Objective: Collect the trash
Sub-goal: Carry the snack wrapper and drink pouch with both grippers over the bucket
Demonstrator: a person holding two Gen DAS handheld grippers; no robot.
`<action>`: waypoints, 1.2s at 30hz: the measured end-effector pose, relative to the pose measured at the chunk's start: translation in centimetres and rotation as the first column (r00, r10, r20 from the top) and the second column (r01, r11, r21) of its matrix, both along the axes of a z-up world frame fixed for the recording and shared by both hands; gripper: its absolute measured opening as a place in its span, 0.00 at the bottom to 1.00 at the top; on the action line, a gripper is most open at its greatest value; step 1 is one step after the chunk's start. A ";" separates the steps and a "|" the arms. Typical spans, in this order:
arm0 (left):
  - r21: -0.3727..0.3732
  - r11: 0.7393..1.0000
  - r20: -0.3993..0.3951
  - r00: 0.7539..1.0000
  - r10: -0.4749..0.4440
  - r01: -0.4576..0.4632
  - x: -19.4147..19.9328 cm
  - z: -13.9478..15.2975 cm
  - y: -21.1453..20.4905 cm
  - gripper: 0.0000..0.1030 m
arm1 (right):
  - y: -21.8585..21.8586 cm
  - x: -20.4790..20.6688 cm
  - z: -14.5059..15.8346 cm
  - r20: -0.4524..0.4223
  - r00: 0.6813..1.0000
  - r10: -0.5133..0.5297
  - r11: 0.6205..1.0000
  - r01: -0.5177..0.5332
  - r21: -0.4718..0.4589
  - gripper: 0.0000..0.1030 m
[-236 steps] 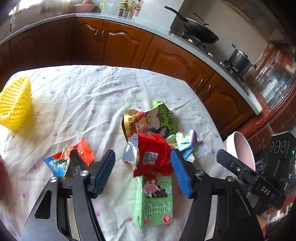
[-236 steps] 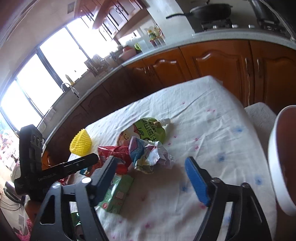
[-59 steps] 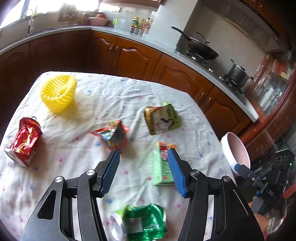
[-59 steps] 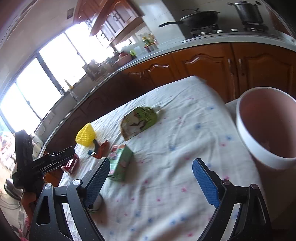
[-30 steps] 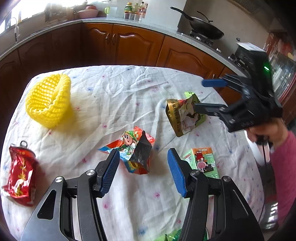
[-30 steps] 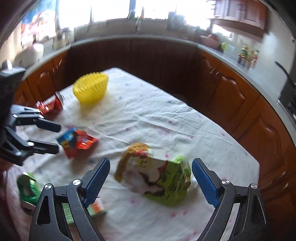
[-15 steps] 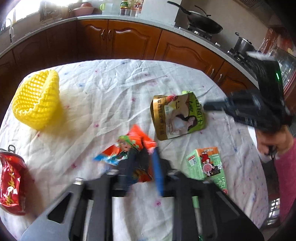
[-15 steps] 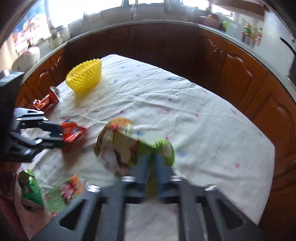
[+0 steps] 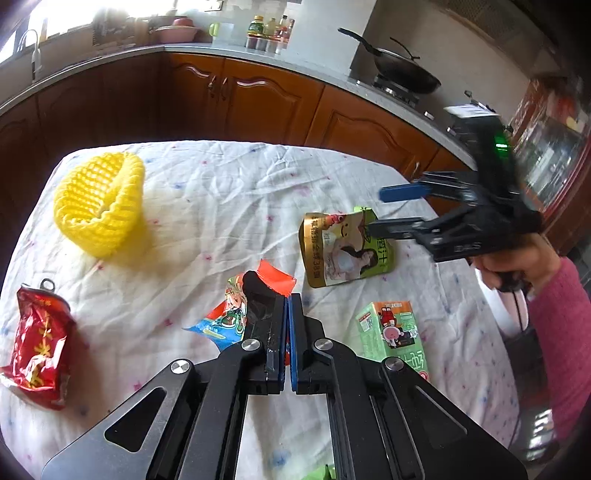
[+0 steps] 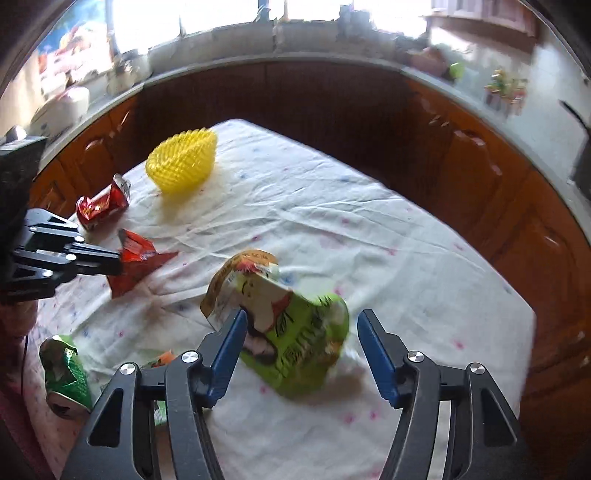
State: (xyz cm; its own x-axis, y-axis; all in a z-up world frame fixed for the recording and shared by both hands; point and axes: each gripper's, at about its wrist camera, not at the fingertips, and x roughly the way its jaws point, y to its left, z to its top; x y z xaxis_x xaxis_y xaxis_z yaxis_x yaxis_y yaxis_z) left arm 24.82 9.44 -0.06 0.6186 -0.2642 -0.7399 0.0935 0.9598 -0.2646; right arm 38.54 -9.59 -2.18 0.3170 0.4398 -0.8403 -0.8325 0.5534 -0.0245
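Red-and-blue crinkled snack wrapper [image 9: 236,314] on the table [image 9: 221,206] is now clenched in the left gripper [image 9: 287,301] fingers; right gripper [image 10: 299,328] fingers, just reopening, straddle the green-and-gold drink pouch [image 10: 288,332], ungrasped.

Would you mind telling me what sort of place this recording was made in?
A home kitchen, most likely: a wok sits on a stove, wooden cabinets run under a counter with condiment bottles, and a sink tap stands by the window.
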 end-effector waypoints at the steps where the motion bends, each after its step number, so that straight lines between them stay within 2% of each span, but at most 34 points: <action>1: -0.003 1.000 -0.002 1.000 0.004 -0.004 0.0 0.0 0.1 0.01 | 0.9 0.4 -0.5 -0.014 1.000 0.022 1.000 -0.022 -0.020 0.67; 3: -0.010 1.000 -0.009 1.000 0.006 -0.006 -0.1 0.0 0.3 0.01 | 2.0 1.1 -1.1 -0.039 0.998 0.049 0.998 -0.051 -0.040 0.73; 5: -0.011 1.000 -0.014 1.000 0.010 -0.010 -0.2 -0.2 0.4 0.00 | 3.1 1.7 -2.2 -0.108 0.990 0.085 0.994 -0.092 -0.054 0.74; 8: -0.025 1.000 -0.015 1.000 0.010 -0.011 -0.4 -0.3 0.8 0.01 | 3.7 1.5 -3.4 -0.130 0.987 0.094 0.989 -0.107 -0.101 0.67; 9: -0.032 0.999 -0.017 1.000 0.009 -0.010 -0.5 -0.4 0.9 0.00 | 3.4 1.1 -3.2 -0.116 0.989 0.089 0.991 -0.100 -0.091 0.54; 10: -0.042 0.999 -0.022 1.000 0.008 -0.009 -0.4 -0.5 0.9 0.00 | 2.8 0.8 -2.9 -0.113 0.990 0.079 0.993 -0.088 -0.078 0.48; 12: -0.059 0.998 -0.025 1.000 0.003 -0.004 -0.3 -0.8 0.8 0.01 | 1.2 0.1 -2.3 -0.110 0.993 0.047 0.997 -0.053 -0.047 0.16; 13: -0.063 0.998 -0.026 1.000 0.002 -0.003 -0.3 -0.8 0.8 0.00 | 0.3 -0.3 -2.1 -0.117 0.993 0.035 0.999 -0.039 -0.034 0.09; 15: -0.070 0.998 -0.021 1.000 -0.001 0.000 -0.3 -0.9 0.5 0.01 | -1.5 -1.5 -2.0 -0.127 0.992 -0.007 1.000 0.003 -0.031 0.04; 17: -0.081 0.997 -0.017 1.000 -0.001 0.000 -0.4 -0.8 0.4 0.00 | -2.5 -2.9 -2.5 -0.104 0.994 -0.041 0.996 0.033 -0.077 0.04; 20: -0.091 0.996 -0.014 1.000 0.003 -0.004 -0.4 -0.7 0.3 0.00 | -3.9 -4.0 -1.8 -0.107 0.993 -0.050 0.999 0.051 0.007 0.09; 21: -0.092 0.996 -0.013 1.000 0.004 -0.005 -0.5 -0.6 0.3 0.00 | -4.1 -4.0 -1.2 -0.088 0.995 -0.051 0.998 0.054 0.033 0.19; 22: -0.092 0.996 -0.012 1.000 0.004 -0.005 -0.6 -0.6 0.3 0.00 | -4.1 -3.8 -0.9 -0.078 0.996 -0.052 0.998 0.056 0.043 0.24; 24: -0.095 0.995 -0.011 1.000 0.012 -0.013 -0.8 -0.5 0.4 0.01 | -3.5 -2.7 -0.3 -0.081 0.996 -0.048 0.996 0.054 0.075 0.51; 25: -0.099 0.995 -0.013 1.000 0.015 -0.016 -0.9 -0.5 0.6 0.01 | -3.1 -2.3 -0.1 -0.087 0.995 -0.037 0.995 0.045 0.088 0.55; 28: -0.104 0.994 -0.027 0.999 0.023 -0.026 -1.0 -0.8 0.9 0.00 | -0.1 -1.5 -0.3 -0.087 0.995 0.041 0.997 -0.034 0.075 0.59; 34: -0.109 0.993 -0.044 0.999 0.032 -0.037 -0.9 -1.3 1.3 0.00 | 5.3 -0.7 -2.2 -0.079 0.985 0.151 0.985 -0.157 -0.074 0.61; 35: -0.110 0.993 -0.043 0.999 0.033 -0.037 -1.0 -1.3 1.3 0.01 | 5.7 -0.5 -2.8 -0.099 0.983 0.154 0.982 -0.164 -0.094 0.58; 36: -0.112 0.993 -0.041 0.999 0.034 -0.038 -1.1 -1.3 1.4 0.00 | 5.9 -0.5 -3.4 -0.123 0.980 0.159 0.977 -0.174 -0.123 0.45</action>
